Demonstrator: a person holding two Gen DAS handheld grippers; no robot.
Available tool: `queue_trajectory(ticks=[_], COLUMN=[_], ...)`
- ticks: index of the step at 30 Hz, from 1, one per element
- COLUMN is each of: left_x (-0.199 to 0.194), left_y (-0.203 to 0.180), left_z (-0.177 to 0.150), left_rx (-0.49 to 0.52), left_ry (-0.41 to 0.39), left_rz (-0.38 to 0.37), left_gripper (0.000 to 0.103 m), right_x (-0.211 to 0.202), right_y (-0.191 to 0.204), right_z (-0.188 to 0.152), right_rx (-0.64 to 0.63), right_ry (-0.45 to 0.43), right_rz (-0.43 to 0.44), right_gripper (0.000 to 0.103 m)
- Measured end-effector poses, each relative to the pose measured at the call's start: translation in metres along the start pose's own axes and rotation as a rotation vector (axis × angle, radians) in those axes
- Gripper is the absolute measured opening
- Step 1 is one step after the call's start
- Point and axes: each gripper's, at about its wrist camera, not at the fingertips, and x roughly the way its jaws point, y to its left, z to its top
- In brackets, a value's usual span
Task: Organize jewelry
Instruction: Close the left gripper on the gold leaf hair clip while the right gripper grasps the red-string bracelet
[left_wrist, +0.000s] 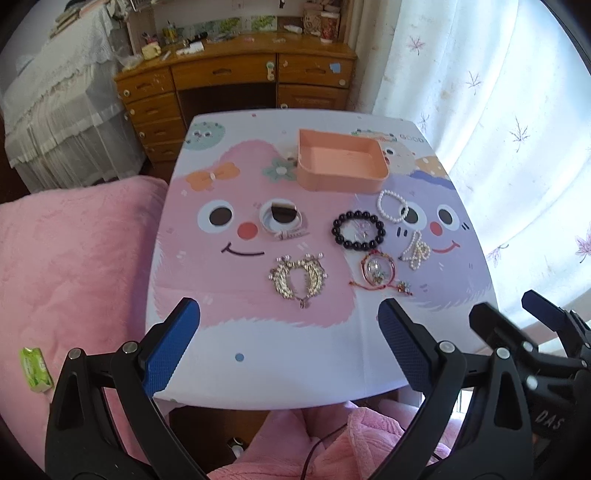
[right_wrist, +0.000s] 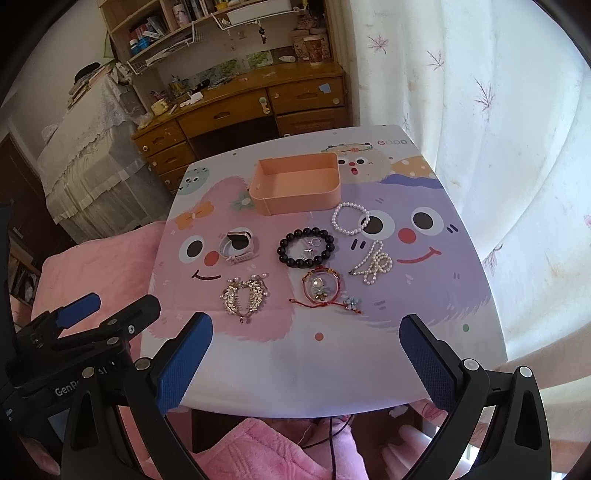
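Note:
An empty peach tray (left_wrist: 341, 175) (right_wrist: 295, 192) stands at the table's far side. In front of it lie a white watch (left_wrist: 282, 218) (right_wrist: 240, 245), a black bead bracelet (left_wrist: 358, 229) (right_wrist: 306, 247) with small rings inside, a pearl bracelet (left_wrist: 392, 206) (right_wrist: 349, 218), a pearl strand (left_wrist: 416, 251) (right_wrist: 373, 264), a red cord bracelet (left_wrist: 378, 273) (right_wrist: 321, 290) and a gold necklace (left_wrist: 298, 278) (right_wrist: 244, 293). My left gripper (left_wrist: 288, 314) and right gripper (right_wrist: 306, 332) are open and empty above the table's near edge.
The cartoon-print table (left_wrist: 280, 354) (right_wrist: 295, 369) stands between pink bedding (left_wrist: 66, 266) on the left and a curtain (left_wrist: 498, 129) on the right. A wooden desk (left_wrist: 236, 81) is behind it. A green packet (left_wrist: 35, 369) lies on the bedding.

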Motion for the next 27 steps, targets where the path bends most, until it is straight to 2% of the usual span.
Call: queue_trajectory(ticks=[5,8,12,14,21,25,27], left_x=[0.031,0.056,0.083,0.098,0.146,0.173,0.192], left_y=[0.023,0.034,0.038,0.039,0.028,0.018,0.012], left_z=[-0.013,-0.023,-0.033,-0.036,-0.028,-0.022,-0.018], left_rx=[-0.028,-0.004,0.096,0.143,0.236,0.235,0.220], left_ry=[0.102,0.143,0.123,0.117,0.122,0.121,0.147], left_rz=[-0.079,-0.114,-0.146,-0.173,-0.218,-0.214,-0.196], left_gripper=[0.097,0.097,0.097,0.097,0.097,0.097,0.097], right_x=[0.019,0.036,0.062,0.072,0.108,0.134,0.149], right_y=[-0.002,0.002,0.020,0.028,0.034,0.034,0.032], right_z=[-0.015,-0.030,-0.057,-0.073,-0.096,-0.093,-0.089], right_rx=[0.006,-0.029,-0.229,-0.310,-0.360,-0.439,-0.478], right_ry=[-0.048,-0.063,-0.094,-0.100,-0.064,-0.038,-0.006], right_rz=[-0.061,-0.088,-0.174,-0.171,-0.115,-0.155,-0.190], right_gripper=[0.103,0.103,0.103,0.103,0.103,0.103,0.102])
